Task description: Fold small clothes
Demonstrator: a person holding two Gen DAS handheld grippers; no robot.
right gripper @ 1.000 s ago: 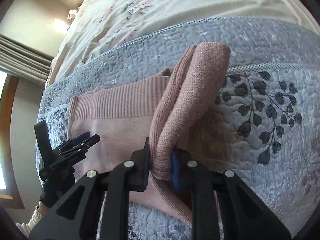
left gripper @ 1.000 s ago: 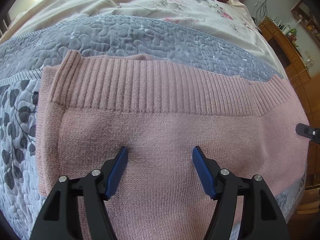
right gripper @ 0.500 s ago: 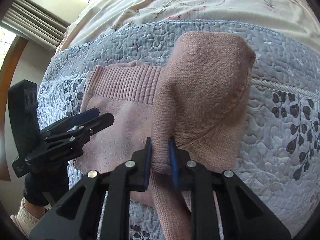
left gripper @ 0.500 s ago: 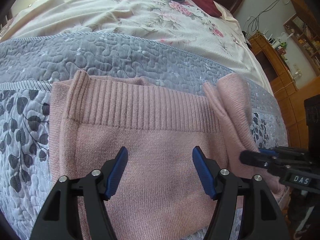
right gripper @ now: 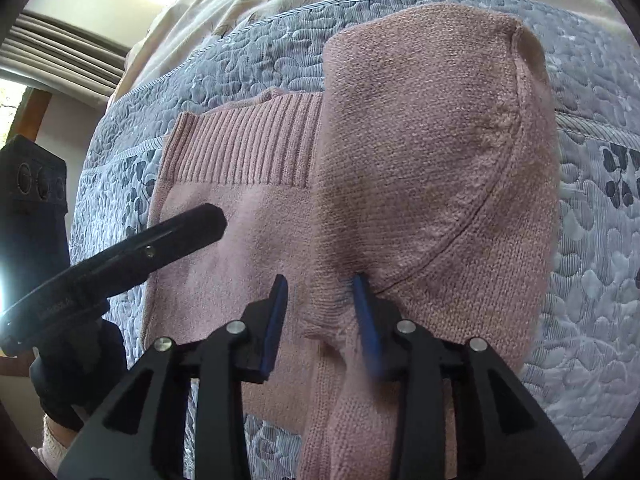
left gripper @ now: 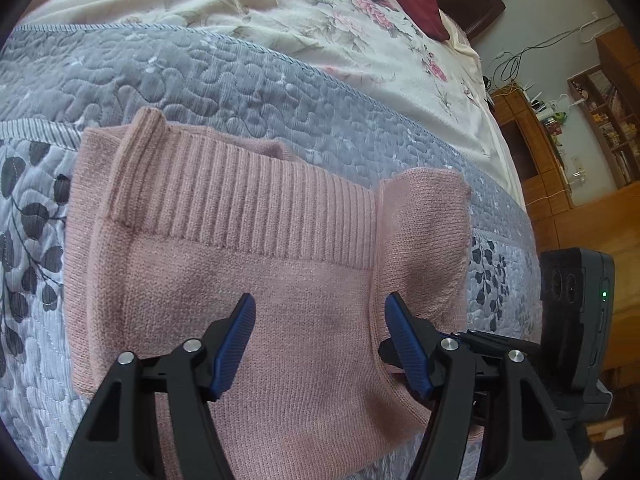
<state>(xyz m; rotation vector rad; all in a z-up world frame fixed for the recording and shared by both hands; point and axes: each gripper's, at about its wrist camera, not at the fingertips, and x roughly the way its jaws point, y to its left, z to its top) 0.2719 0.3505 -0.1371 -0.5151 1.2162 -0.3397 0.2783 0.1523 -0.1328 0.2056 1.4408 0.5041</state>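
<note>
Nearest to me, my right tongs [right gripper: 320, 312] sit low on the pink knit sweater [left gripper: 280, 280], and the folded-over flap [right gripper: 432, 160] runs straight away from them, up toward the ribbed hem [left gripper: 260, 200]. The blue pads are parted with a ridge of knit between them; one pad is blurred, so I'd call them released or releasing, not clamped. That flap's long axis points away from me, and the fold edge lies just left of the tongs' centre line.

My left tongs [left gripper: 320, 336] are wide open, gripping nothing, hovering over the flat body of the sweater. From there the flap lies to the right, just past the right pad, so the right arm is clearly the nearer one to it. The unfolded left side lies out past the left pad.

Further out, the sweater ends at the ribbed hem on the grey quilt [left gripper: 200, 80], with the floral bedsheet [left gripper: 240, 0] beyond. My guess is the left side folds in next.
</note>
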